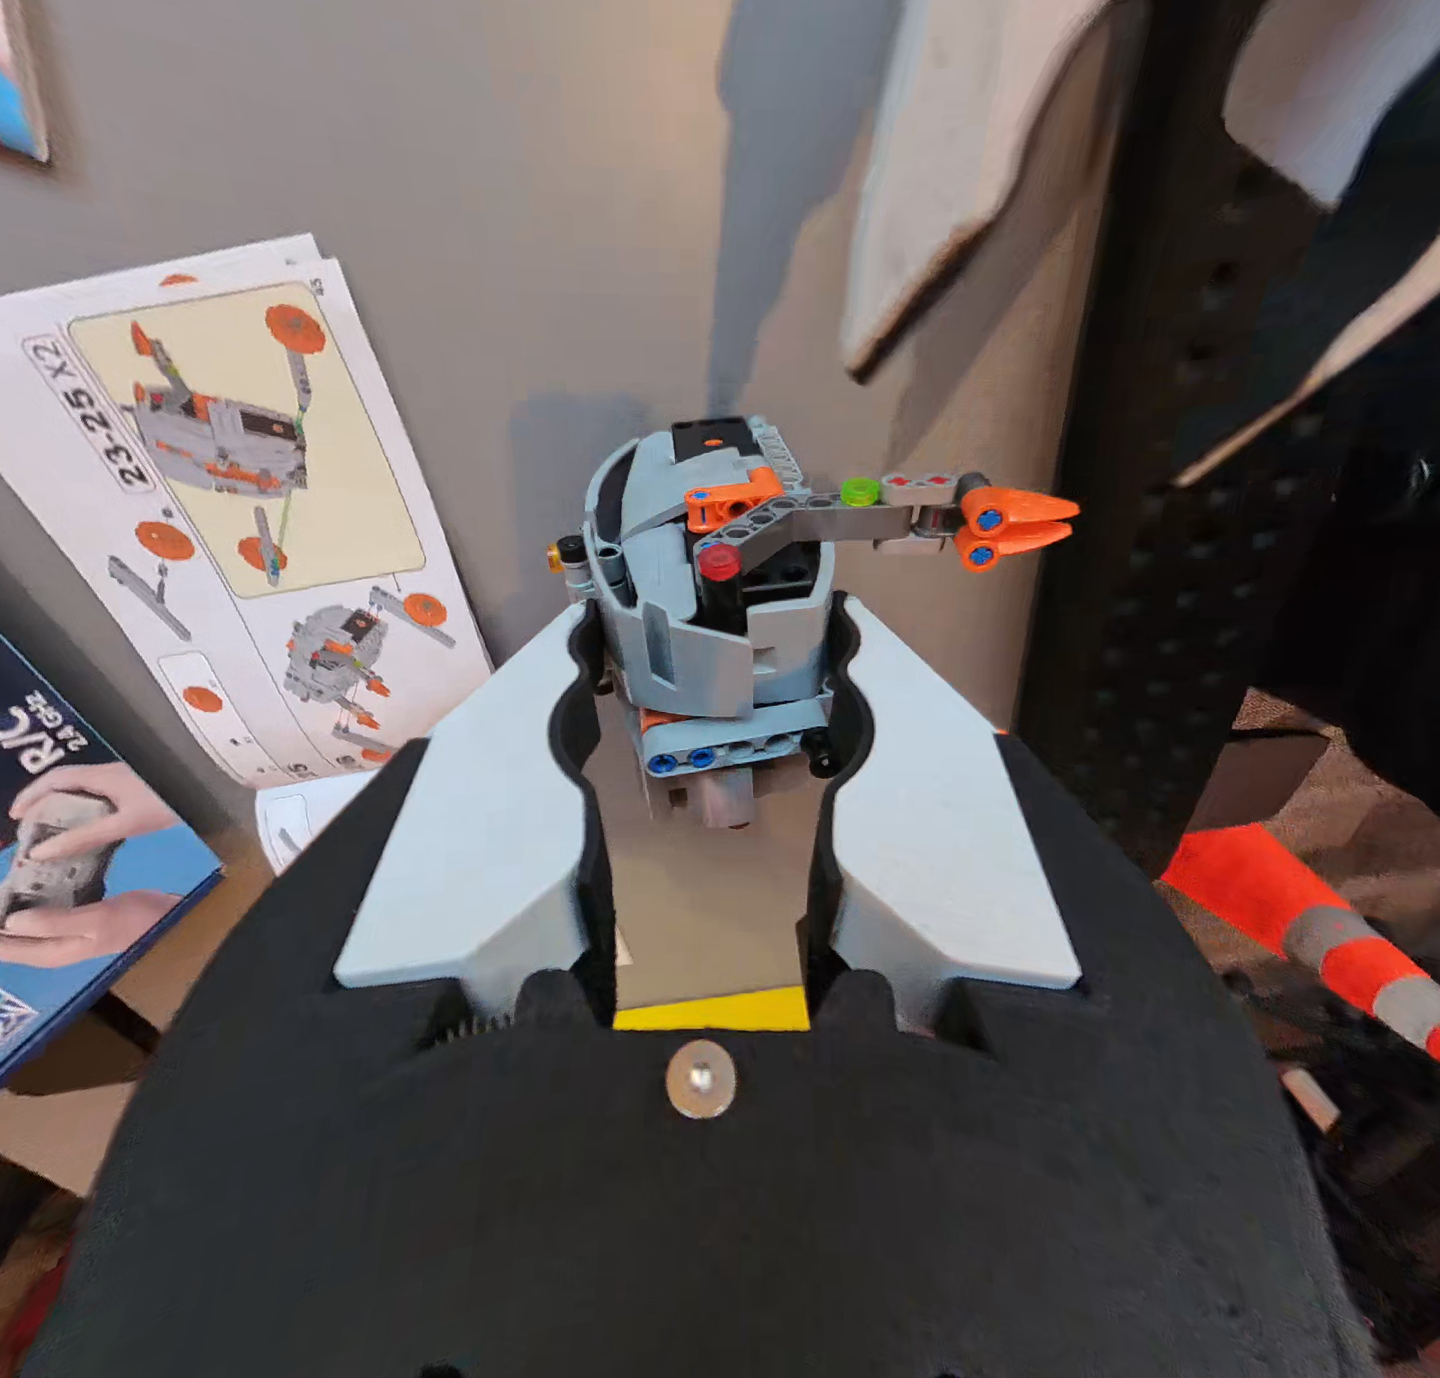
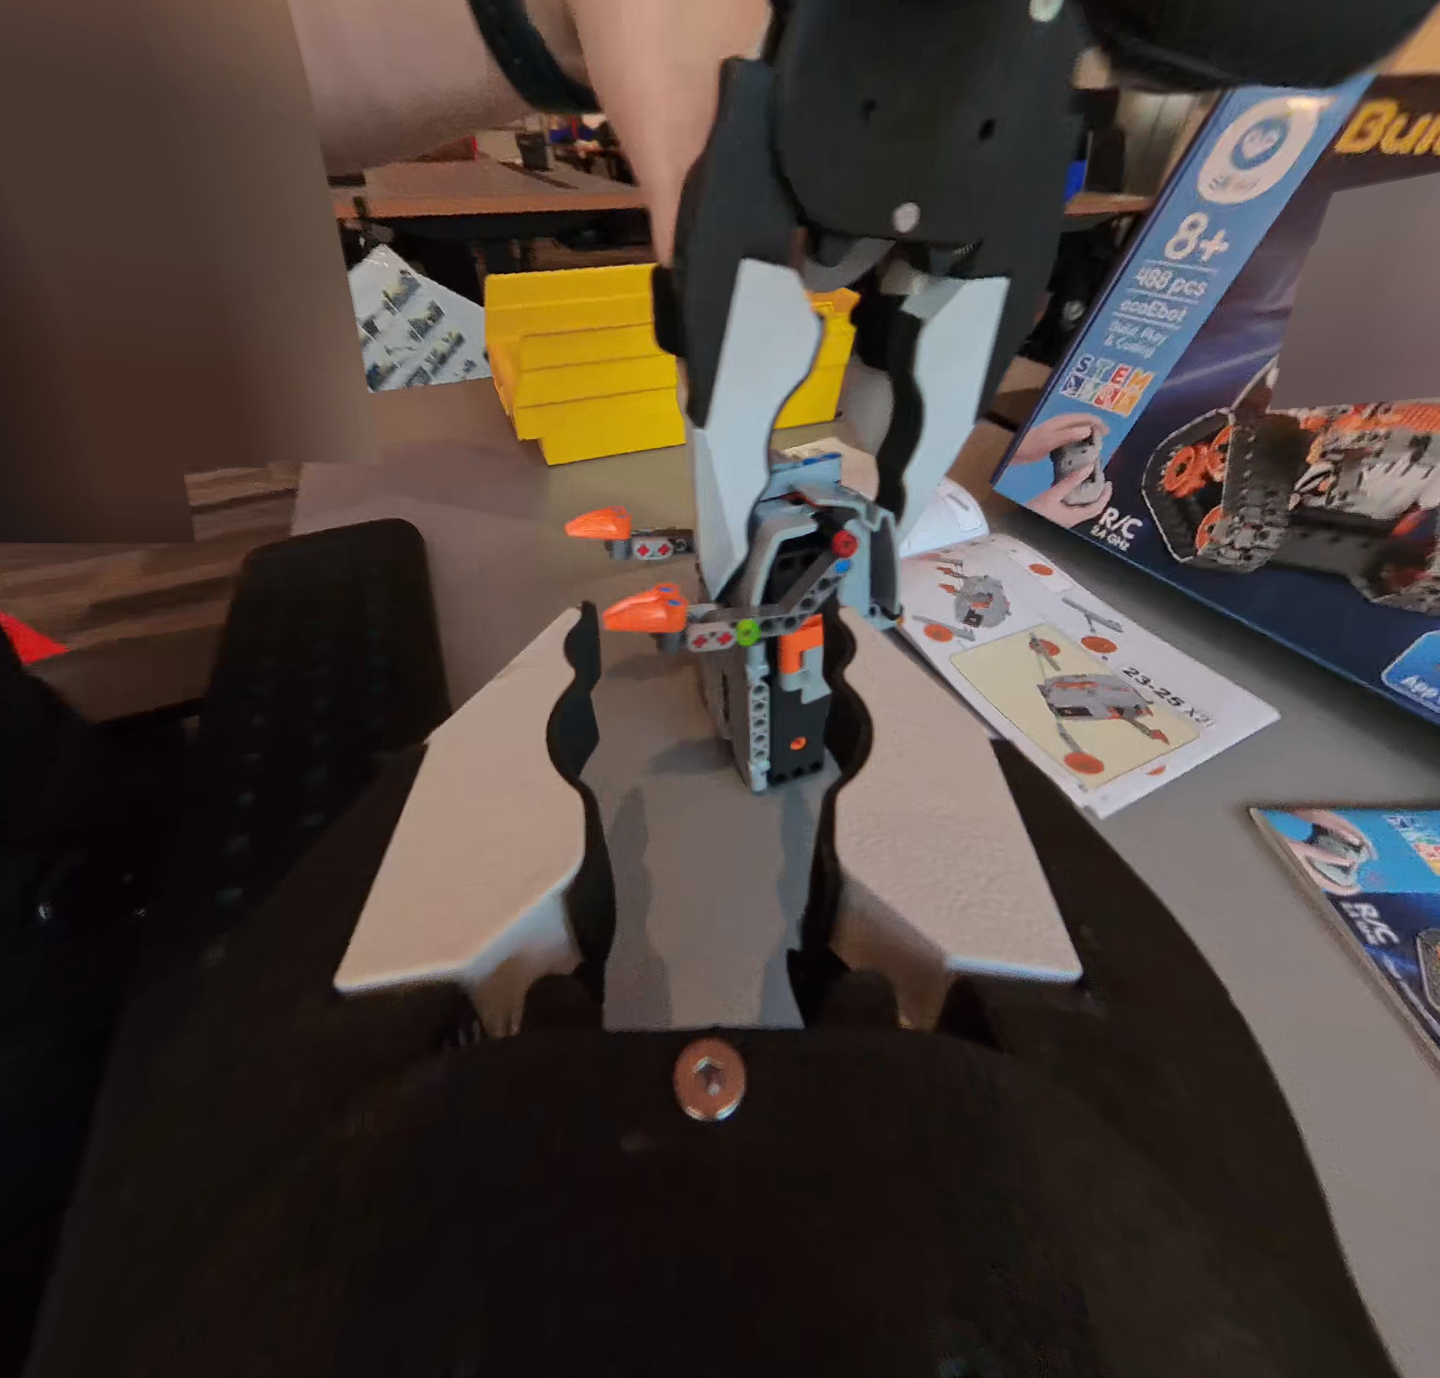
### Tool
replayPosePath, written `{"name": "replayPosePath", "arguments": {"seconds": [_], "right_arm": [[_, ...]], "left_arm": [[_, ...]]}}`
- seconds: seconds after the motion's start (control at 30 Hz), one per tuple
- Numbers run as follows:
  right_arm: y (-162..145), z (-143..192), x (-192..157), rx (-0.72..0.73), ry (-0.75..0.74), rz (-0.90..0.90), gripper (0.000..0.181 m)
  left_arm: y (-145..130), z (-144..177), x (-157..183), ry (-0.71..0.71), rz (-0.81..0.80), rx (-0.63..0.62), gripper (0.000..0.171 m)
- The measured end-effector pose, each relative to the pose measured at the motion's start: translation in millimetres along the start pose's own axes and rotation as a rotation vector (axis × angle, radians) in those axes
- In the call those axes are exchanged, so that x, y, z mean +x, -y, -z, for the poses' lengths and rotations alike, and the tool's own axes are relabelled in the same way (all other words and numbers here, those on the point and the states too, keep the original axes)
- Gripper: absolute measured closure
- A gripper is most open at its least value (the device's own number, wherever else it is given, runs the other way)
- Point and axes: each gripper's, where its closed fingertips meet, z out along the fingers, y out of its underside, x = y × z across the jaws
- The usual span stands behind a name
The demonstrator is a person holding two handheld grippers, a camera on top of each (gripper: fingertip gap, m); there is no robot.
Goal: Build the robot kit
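Note:
My left gripper (image 1: 713, 635) is shut on a grey brick-built model (image 1: 705, 608) and holds it off the table. The model has a black core and a jointed grey arm ending in an orange claw (image 1: 1013, 522) that sticks out to the right. In the right wrist view the left gripper (image 2: 810, 530) comes down from above with the model (image 2: 779, 686) in its tips. My right gripper (image 2: 713, 639) is open, its tips on either side of the model's lower end, with a gap on the left side. The claw (image 2: 643, 612) points toward its left fingertip (image 2: 580, 639).
A second loose orange claw piece (image 2: 623, 534) lies on the grey table (image 2: 467, 483). An open instruction sheet (image 2: 1075, 678) (image 1: 234, 483), a booklet (image 2: 1364, 896), the kit box (image 2: 1247, 405) and stacked yellow bins (image 2: 592, 358) stand around. A black perforated panel (image 2: 312, 678) is at the left. The gap from one gripper's tips to the other's is roughly 8 centimetres.

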Motion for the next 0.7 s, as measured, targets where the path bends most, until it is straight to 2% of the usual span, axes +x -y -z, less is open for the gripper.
{"name": "replayPosePath", "arguments": {"seconds": [0.1, 0.2, 0.3, 0.37, 0.4, 0.43, 0.5, 0.53, 0.6, 0.7], "right_arm": [[6, 10, 22, 0.043, 0.087, -0.140, 0.138], [-1, 5, 34, -0.001, 0.164, -0.265, 0.147], [-7, -1, 40, -0.012, 0.184, -0.309, 0.149], [-7, -2, 38, 0.004, 0.214, -0.348, 0.153], [-7, -3, 40, 0.007, 0.202, -0.359, 0.155], [-8, -4, 41, 0.005, 0.193, -0.362, 0.156], [-10, -8, 41, -0.016, 0.175, -0.363, 0.163], [-11, -10, 40, -0.028, 0.170, -0.361, 0.164], [-14, -16, 36, -0.053, 0.166, -0.365, 0.165], [-12, -21, 34, -0.026, 0.150, -0.398, 0.166]], "left_arm": [[12, -5, 2, -0.005, -0.003, 0.020, 0.114], [14, -6, 6, -0.001, -0.039, 0.062, 0.114], [17, 3, 5, -0.022, 0.017, 0.163, 0.103], [18, 21, 2, -0.018, 0.085, 0.318, 0.094], [16, 34, 0, -0.010, 0.121, 0.419, 0.096], [11, 47, -3, 0.011, 0.161, 0.541, 0.100], [-7, 67, -7, 0.049, 0.255, 0.794, 0.128], [-17, 68, -6, 0.041, 0.297, 0.903, 0.139], [-31, 60, 0, -0.031, 0.353, 1.094, 0.148], [-41, 39, 1, -0.145, 0.421, 1.255, 0.149]]}}
